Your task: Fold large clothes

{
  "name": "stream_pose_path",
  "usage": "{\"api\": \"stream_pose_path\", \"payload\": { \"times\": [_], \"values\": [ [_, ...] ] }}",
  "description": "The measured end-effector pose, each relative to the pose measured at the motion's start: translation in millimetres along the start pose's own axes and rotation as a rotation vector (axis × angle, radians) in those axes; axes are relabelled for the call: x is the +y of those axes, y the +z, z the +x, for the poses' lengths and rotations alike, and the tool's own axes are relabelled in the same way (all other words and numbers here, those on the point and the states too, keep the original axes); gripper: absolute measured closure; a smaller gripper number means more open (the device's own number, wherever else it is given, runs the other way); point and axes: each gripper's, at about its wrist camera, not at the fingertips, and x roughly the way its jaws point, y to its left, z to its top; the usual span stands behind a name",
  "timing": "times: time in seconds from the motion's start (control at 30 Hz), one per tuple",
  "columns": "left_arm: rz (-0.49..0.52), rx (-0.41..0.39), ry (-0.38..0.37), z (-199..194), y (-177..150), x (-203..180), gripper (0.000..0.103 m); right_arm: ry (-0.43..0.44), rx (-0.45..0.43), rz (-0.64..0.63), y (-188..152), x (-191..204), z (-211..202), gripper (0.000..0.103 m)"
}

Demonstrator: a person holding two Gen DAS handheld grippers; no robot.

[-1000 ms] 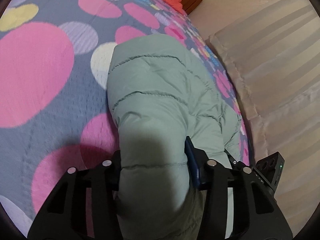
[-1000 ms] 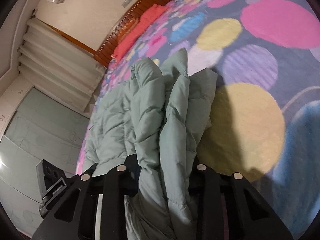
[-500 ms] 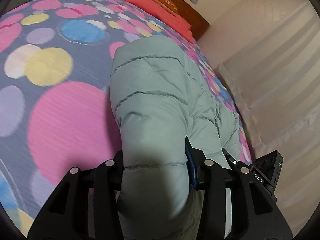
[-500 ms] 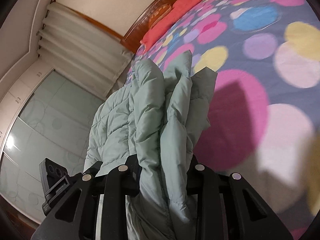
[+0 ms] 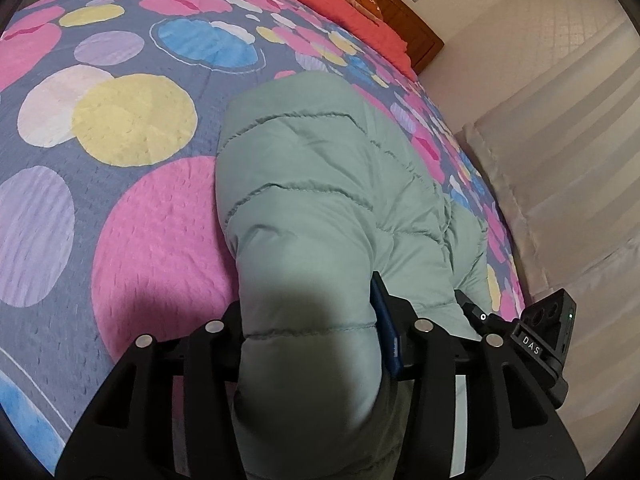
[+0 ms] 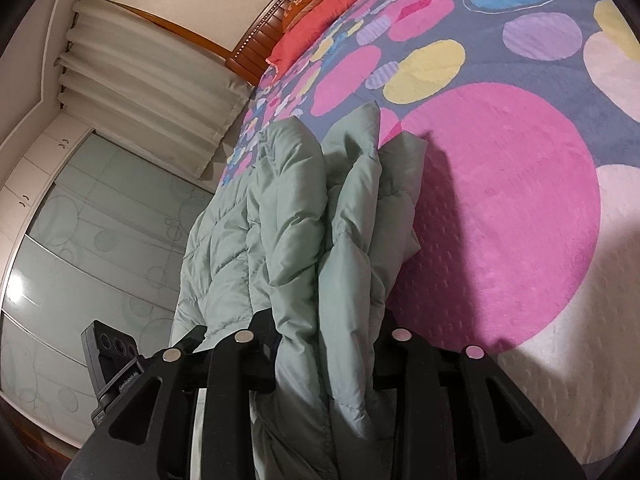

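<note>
Holding a pale green quilted down jacket [image 5: 320, 184] above the bed [image 5: 152, 224], I have both grippers engaged. The left gripper [image 5: 312, 344] has its jaws clenched on one smooth padded section; the right gripper [image 6: 324, 344] has its jaws clenched on a bunch of several gathered layers.

Progress, as I judge it: the fold is mid-way. The garment is lifted at my end and trails down to the bed's edge nearest the curtain [image 5: 560, 168], with no flat, finished packet visible. Laying the held part down, squaring it and any further folds remain.

Pose: both grippers sit raised over the polka-dot bedspread [image 6: 500, 208], pointing roughly toward the wooden headboard [image 5: 404, 20] and red pillow [image 5: 340, 8], angled downward at the bed surface. Each wrist view shows the other unit's housing at its lower edge, so the two are close together.
</note>
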Motion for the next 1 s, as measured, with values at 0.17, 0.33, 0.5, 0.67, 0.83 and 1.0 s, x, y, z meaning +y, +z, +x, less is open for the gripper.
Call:
{"api": "stream_pose_path", "payload": {
  "times": [0.17, 0.33, 0.5, 0.67, 0.83, 1.0],
  "values": [
    [-0.008, 0.008, -0.009, -10, -3, 6, 0.037, -0.012, -0.005, 0.024, -7, -2, -16, 0.044],
    [0.010, 0.011, -0.038, -32, -21, 8, 0.027, 0.025, 0.008, 0.060, -25, -9, -37, 0.036],
    [-0.002, 0.032, -0.069, -45, -43, 11, 0.025, 0.070, 0.029, 0.101, -47, -15, -51, 0.035],
    [-0.041, 0.041, -0.088, -43, -54, 15, 0.025, 0.083, 0.061, 0.105, -67, -18, -50, 0.035],
    [-0.032, 0.046, -0.060, -40, -59, 16, 0.043, 0.083, 0.086, 0.092, -75, -16, -47, 0.056],
    [-0.006, 0.051, -0.052, -41, -58, 15, 0.046, 0.070, 0.083, 0.062, -73, -15, -47, 0.057]
  ]
}}
